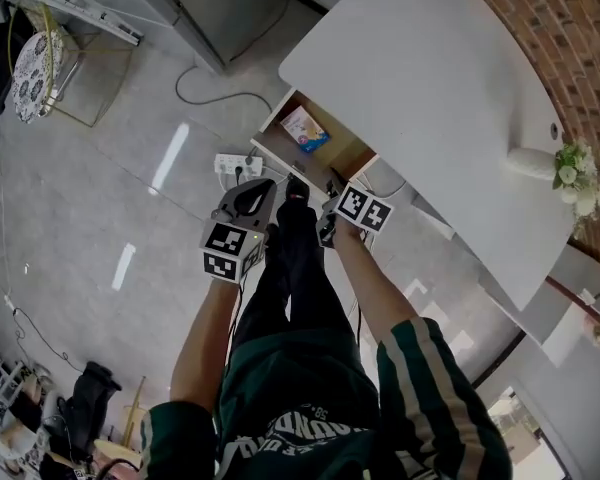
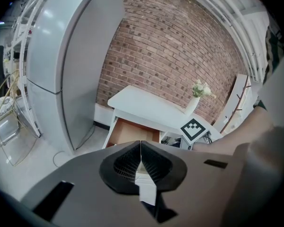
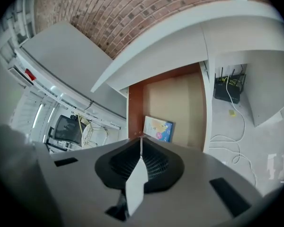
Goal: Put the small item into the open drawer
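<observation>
Drawer [image 1: 342,148] open under the white table [image 1: 430,88] by the brick wall [image 1: 570,58], small item [image 1: 305,129] lay flat inside it, pale grey floor [image 1: 130,168] with a cable [image 1: 210,96] around, we held left gripper [image 2: 141,143] and right gripper [image 3: 141,138] before it, both with jaws pressed together, empty.

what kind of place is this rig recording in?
Probably a home-style room, maybe a staged one: a white table with an open drawer against a brick wall, a vase of flowers on top, and what looks like a fridge beside it.
</observation>
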`<action>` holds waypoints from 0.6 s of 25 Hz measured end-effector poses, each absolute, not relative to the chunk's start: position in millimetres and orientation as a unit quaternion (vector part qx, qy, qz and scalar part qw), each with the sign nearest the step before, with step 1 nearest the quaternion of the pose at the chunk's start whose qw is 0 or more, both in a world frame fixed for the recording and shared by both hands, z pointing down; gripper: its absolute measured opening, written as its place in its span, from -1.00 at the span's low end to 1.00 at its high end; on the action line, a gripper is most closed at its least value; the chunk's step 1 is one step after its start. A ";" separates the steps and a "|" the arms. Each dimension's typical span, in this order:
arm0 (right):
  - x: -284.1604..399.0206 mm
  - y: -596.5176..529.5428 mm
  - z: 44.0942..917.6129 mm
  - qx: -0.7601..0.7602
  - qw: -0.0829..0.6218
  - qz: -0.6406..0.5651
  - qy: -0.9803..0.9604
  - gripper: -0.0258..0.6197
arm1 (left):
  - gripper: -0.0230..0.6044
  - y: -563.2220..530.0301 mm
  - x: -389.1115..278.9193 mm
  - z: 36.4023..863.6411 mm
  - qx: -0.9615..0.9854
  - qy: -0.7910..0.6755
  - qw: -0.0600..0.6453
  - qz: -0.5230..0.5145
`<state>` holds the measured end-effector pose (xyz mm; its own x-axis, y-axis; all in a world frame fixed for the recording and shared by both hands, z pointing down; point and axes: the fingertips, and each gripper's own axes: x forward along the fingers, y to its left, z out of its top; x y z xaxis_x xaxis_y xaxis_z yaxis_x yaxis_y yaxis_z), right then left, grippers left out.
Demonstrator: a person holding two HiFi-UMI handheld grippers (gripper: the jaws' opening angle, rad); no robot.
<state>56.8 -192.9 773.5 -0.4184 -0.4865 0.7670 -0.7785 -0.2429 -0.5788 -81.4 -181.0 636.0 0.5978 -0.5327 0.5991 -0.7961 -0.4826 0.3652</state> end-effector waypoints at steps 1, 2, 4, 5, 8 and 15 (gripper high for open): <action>56.1 -191.2 767.5 0.524 0.127 0.582 -0.609 -0.82 | -0.87 -180.6 -81.5 631.7 0.837 -0.398 0.314 0.207; 55.3 -189.6 761.2 0.522 0.131 0.576 -0.615 -0.82 | -0.87 -180.4 -81.4 627.2 0.838 -0.399 0.311 0.206; 53.3 -186.4 748.2 0.516 0.139 0.562 -0.631 -0.82 | -0.87 -180.6 -80.4 617.3 0.839 -0.402 0.306 0.202; 52.2 -184.4 742.0 0.513 0.144 0.555 -0.639 -0.82 | -0.87 -180.3 -79.6 612.4 0.840 -0.403 0.304 0.200; 49.4 -176.6 725.4 0.504 0.156 0.536 -0.659 -0.83 | -0.87 -176.8 -77.8 599.9 0.841 -0.406 0.300 0.194; 45.3 -172.4 678.1 0.492 0.177 0.463 -0.715 -0.83 | -0.87 -170.7 -72.7 575.8 0.846 -0.412 0.284 0.185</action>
